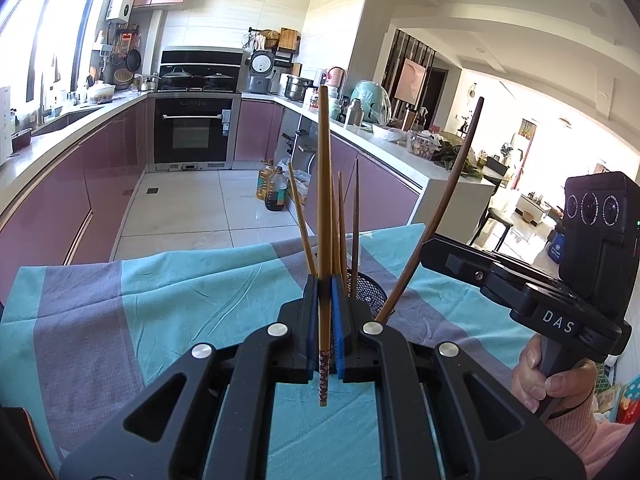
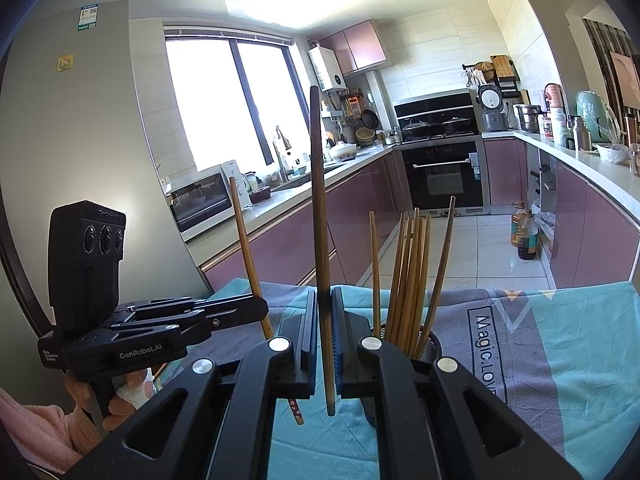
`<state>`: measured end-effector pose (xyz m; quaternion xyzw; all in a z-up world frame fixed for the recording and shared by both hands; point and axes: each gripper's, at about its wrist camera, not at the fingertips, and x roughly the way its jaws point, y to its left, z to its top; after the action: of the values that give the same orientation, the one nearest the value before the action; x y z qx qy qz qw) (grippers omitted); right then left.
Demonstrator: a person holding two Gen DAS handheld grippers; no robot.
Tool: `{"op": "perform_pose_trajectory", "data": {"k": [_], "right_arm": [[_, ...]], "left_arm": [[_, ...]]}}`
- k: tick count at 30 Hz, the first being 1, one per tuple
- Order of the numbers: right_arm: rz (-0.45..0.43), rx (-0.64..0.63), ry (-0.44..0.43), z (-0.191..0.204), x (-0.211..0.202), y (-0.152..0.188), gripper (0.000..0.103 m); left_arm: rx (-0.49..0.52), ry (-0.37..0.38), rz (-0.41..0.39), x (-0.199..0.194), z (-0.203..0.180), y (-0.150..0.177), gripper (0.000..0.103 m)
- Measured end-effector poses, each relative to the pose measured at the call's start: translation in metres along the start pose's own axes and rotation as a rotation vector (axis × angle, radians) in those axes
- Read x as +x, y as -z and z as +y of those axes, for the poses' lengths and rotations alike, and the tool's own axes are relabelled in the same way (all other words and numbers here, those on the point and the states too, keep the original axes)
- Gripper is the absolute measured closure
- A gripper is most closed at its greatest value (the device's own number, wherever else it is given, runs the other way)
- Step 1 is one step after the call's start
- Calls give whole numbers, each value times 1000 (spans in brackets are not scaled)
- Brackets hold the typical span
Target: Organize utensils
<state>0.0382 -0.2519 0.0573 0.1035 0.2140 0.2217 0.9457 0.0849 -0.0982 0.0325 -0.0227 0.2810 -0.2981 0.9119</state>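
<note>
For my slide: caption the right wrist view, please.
Right gripper holding a dark chopstick upright beside the mesh holder.

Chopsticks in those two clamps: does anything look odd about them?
Mismatched: the left gripper holds a light chopstick, the right gripper a darker chopstick. The rest stand splayed in the mesh holder.

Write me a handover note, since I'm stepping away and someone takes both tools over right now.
Left tool: shut on a light chopstick, upright.
Right tool: shut on a dark chopstick, upright.
Mesh holder stands on the teal cloth, just behind the tools, with a bunch of chopsticks in it.
Done: the bunch is in.
Left: drop both held sticks into the holder.
</note>
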Motion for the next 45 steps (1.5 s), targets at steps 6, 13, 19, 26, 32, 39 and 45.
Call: {"op": "perform_pose_trajectory", "data": {"k": [6,13,19,26,32,39,45], "right_arm": [[-2,0,-1,-1,0,-1,98],[-5,1,-2,-1,0,-4,98],[-10,4,-3,-2,0,-10,98],[-10,3,-2,-2,1,-12,98],[-6,6,-8,-3,2,-11,98],[-5,10,-8,-4,4,-10,98],[-8,12,-8,-7,3,-9,98]], "left_arm": [[3,1,-8,-1,0,-3,96],[8,2,-13,-3,-2,-6,96],[9,4,-18,-3,-2,-8,96],[9,8,-21,-6,-2,-9,96],[9,13,-22,-9,-3,-10,96],[3,14,-21,-15,-1,-12,96],[1,14,-20,-16,-1,-15,96]]}}
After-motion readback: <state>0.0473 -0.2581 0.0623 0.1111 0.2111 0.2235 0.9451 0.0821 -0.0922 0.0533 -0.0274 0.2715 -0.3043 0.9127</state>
